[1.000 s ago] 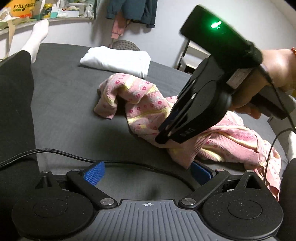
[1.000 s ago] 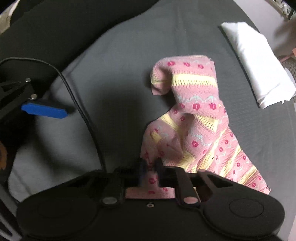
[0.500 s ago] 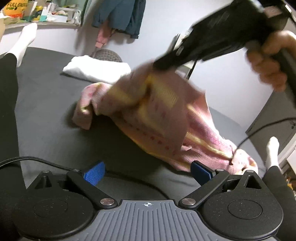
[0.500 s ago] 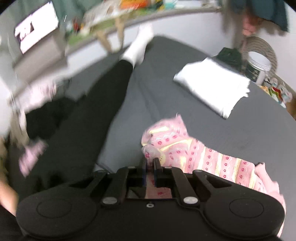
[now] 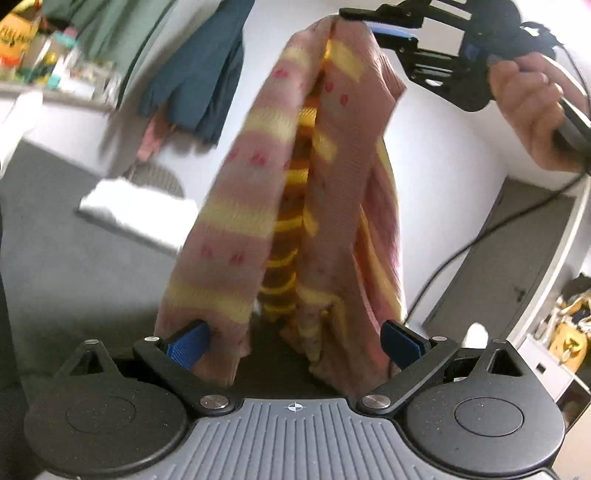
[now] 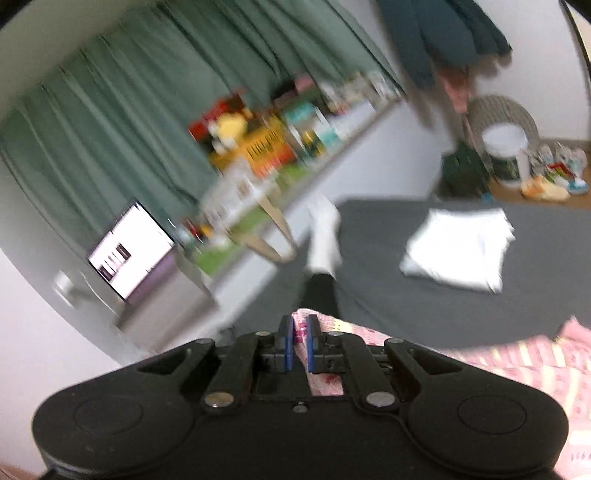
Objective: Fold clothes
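A pink knit sweater (image 5: 332, 184) with yellow stripes and red dots hangs in the air, held up high by my right gripper (image 5: 365, 24), which a hand (image 5: 528, 103) grips. In the right wrist view my right gripper (image 6: 299, 343) is shut on a fold of the sweater (image 6: 517, 354), which trails off to the right. My left gripper (image 5: 293, 343) is open, jaws wide apart. The sweater's lower end dangles between its blue pads (image 5: 184, 343), brushing the left one. Both views are blurred by motion.
A folded white cloth (image 6: 461, 251) lies on the grey bed (image 6: 388, 295), also seen as the white cloth (image 5: 136, 214) at the left. A person's black-clad leg with a white sock (image 6: 325, 236) rests on the bed. Cluttered shelf, curtains and hanging clothes stand behind.
My right gripper has lifted the sweater from the bed high into the air. The left gripper stayed open and now has the hanging hem between its fingers.
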Tool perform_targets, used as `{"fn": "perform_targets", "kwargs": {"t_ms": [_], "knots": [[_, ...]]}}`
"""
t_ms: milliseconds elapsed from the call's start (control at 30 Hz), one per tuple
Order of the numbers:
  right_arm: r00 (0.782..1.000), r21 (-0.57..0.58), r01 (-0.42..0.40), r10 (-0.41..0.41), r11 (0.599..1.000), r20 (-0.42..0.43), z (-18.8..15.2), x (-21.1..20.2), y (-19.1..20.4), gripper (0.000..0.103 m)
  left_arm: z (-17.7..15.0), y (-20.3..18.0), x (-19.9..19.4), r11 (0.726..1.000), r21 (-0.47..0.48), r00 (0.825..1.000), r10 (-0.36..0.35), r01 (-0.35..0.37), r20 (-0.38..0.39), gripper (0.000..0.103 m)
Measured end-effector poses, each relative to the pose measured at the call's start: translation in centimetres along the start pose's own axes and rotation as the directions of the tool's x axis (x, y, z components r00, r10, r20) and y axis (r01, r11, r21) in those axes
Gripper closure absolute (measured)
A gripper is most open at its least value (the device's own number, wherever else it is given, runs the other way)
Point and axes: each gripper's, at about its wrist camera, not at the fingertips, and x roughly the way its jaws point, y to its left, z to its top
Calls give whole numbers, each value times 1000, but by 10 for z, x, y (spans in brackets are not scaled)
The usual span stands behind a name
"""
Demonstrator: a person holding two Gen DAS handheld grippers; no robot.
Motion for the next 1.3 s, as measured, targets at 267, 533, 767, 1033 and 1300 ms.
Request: {"fn": "perform_targets", "kwargs": {"t_ms": [267, 533, 767, 1033, 1300], "knots": [[942, 27, -132, 117, 991, 316, 70, -48, 44, 95, 4, -3, -29, 996, 74, 977, 23, -40, 212, 4], [782, 143, -142, 22, 980, 623, 115, -128, 6, 95, 7, 4, -34, 990, 87, 954, 81, -111, 288, 4], [764, 443, 187, -413, 877, 495, 17, -161, -139, 95, 5, -3, -28, 987, 118, 968, 76, -107, 240, 3], [788, 669, 349, -592, 656, 169, -132, -126, -282, 95, 1, -16, -3, 980, 169, 993, 98, -107, 62, 3], [817, 678, 103, -450, 728, 359, -165, -98, -323, 95, -24, -60, 51, 869, 459, 950, 277, -183, -147, 4]]}}
